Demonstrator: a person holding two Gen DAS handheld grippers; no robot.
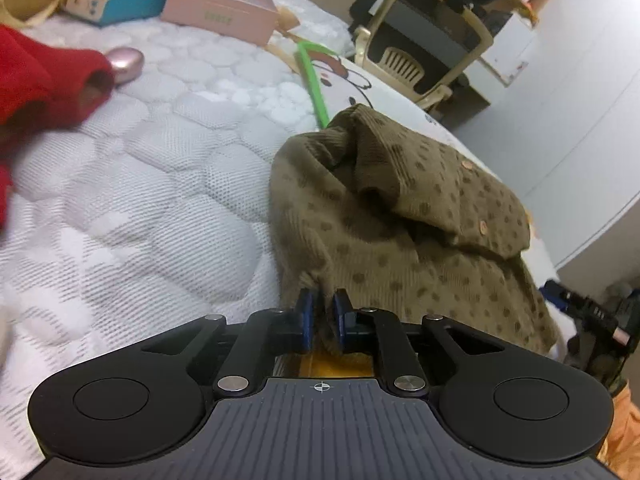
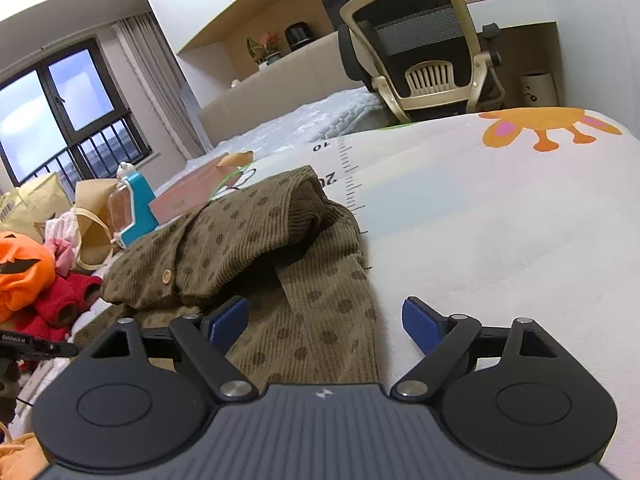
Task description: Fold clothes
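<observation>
An olive corduroy shirt (image 1: 404,216) with dark dots and small buttons lies partly folded on the white quilted bed (image 1: 132,184). My left gripper (image 1: 323,312) is shut on the shirt's near edge, and cloth bunches between its blue pads. In the right wrist view the same shirt (image 2: 256,248) sits ahead and to the left, a sleeve or flap folded over its top. My right gripper (image 2: 326,318) is open just above the shirt's near right edge, its left finger over the cloth and its right finger over the printed white mat (image 2: 500,216).
Red clothes (image 1: 44,80) and an orange pumpkin garment (image 2: 24,272) lie at the left. A pink box (image 1: 224,12), a blue-edged case (image 2: 136,208) and bags (image 2: 44,204) stand at the far side of the bed. An office chair (image 2: 424,48) stands beyond the bed.
</observation>
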